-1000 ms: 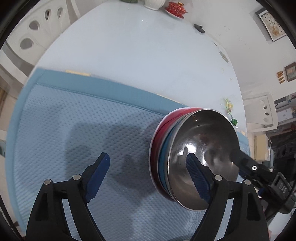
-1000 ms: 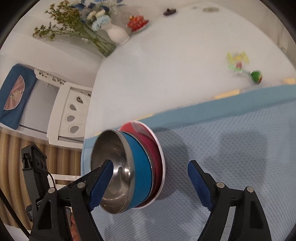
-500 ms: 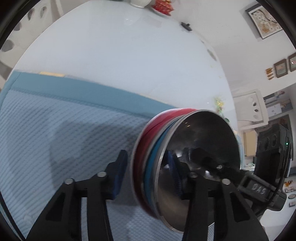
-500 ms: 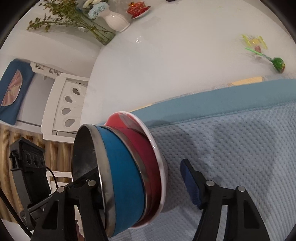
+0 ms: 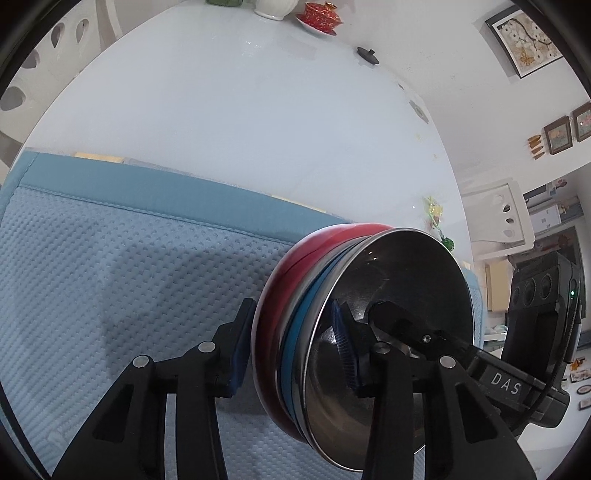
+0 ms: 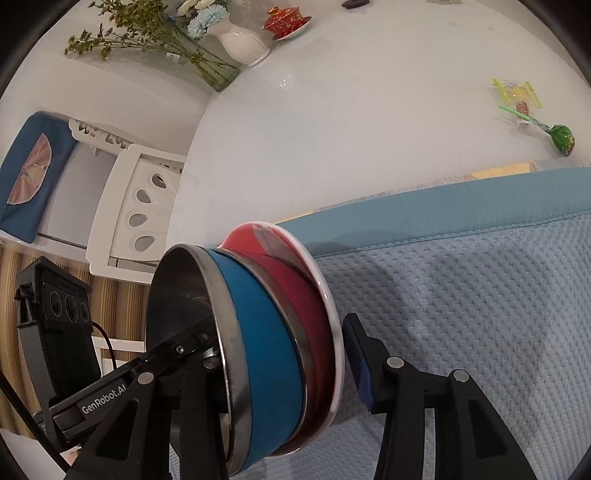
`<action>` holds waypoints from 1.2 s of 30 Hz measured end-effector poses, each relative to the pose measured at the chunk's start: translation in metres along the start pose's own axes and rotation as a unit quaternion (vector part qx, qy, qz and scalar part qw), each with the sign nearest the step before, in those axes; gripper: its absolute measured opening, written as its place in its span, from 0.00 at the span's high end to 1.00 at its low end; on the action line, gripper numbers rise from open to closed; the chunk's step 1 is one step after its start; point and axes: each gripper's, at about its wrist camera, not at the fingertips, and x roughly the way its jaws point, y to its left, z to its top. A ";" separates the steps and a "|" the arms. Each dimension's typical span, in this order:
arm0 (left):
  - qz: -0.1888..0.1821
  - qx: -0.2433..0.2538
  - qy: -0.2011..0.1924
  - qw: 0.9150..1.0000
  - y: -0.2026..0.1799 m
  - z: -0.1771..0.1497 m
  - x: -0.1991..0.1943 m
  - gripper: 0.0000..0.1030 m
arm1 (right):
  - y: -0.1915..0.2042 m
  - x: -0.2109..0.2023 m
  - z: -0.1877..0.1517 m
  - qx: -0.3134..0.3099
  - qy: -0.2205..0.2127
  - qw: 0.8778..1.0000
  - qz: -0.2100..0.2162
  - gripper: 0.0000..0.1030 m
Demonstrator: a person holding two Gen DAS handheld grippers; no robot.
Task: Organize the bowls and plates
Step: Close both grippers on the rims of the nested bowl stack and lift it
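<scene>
Left wrist view: the left gripper (image 5: 291,345) is clamped on the nested red-and-blue steel bowl stack (image 5: 295,332), at five o'clock on the blue quilted mat (image 5: 110,277). The right gripper (image 6: 284,354) is closing across the same stack, so I'd lift level, both together.

The flowers (image 6: 122,29) are cut off at the top of the right view; in the left view only the bottom of the white vase (image 5: 275,7) shows; the steel bowl (image 6: 192,332) hides the right gripper's (image 6: 284,354) left fingertip; the small dark thing (image 5: 367,55) far off on the white table (image 5: 240,122) is too small to tell.
</scene>
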 end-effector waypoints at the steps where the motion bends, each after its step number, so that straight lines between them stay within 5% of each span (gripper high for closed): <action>1: 0.000 -0.001 0.000 1.000 0.000 -0.001 -0.001 0.63 | -0.001 -0.001 0.000 0.003 0.000 1.000 0.001 0.57; 36: 0.018 -0.019 0.008 1.000 -0.030 -0.019 -0.049 0.63 | 0.018 -0.069 -0.015 0.054 0.001 0.998 0.026 0.56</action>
